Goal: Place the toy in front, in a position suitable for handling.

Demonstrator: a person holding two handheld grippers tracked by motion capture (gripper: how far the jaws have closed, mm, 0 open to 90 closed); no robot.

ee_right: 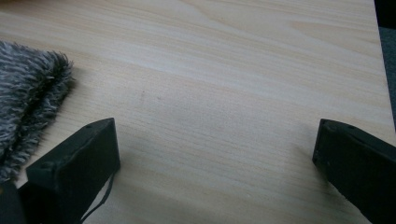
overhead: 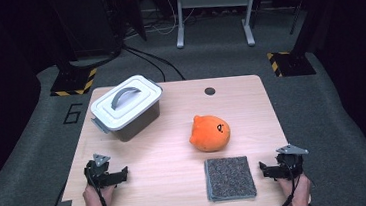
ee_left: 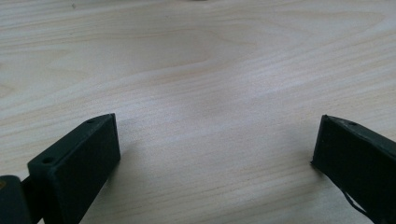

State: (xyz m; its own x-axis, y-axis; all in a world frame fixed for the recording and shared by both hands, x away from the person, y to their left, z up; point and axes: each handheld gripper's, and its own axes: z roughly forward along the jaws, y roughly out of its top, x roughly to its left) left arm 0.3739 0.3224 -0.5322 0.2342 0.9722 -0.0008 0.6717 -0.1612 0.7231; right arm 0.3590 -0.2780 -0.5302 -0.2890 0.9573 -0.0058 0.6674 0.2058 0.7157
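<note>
An orange round plush toy [overhead: 210, 133] lies right of the middle of the wooden table [overhead: 172, 114]. In front of it is a folded grey fluffy cloth [overhead: 229, 177], whose edge [ee_right: 28, 102] shows in the right gripper view. A grey box with a white handled lid [overhead: 126, 107] stands at the back left. My left gripper [overhead: 122, 174] rests open near the front left edge, its jaws [ee_left: 215, 144] wide over bare wood. At the front right my right gripper [overhead: 263, 169] is open too, just right of the cloth, with nothing between its jaws [ee_right: 215, 144].
A small dark round hole [overhead: 210, 91] sits near the table's far edge. Beyond the table are a grey carpet, cables, black stands with yellow-black striped feet [overhead: 74, 85] and a white frame [overhead: 213, 10].
</note>
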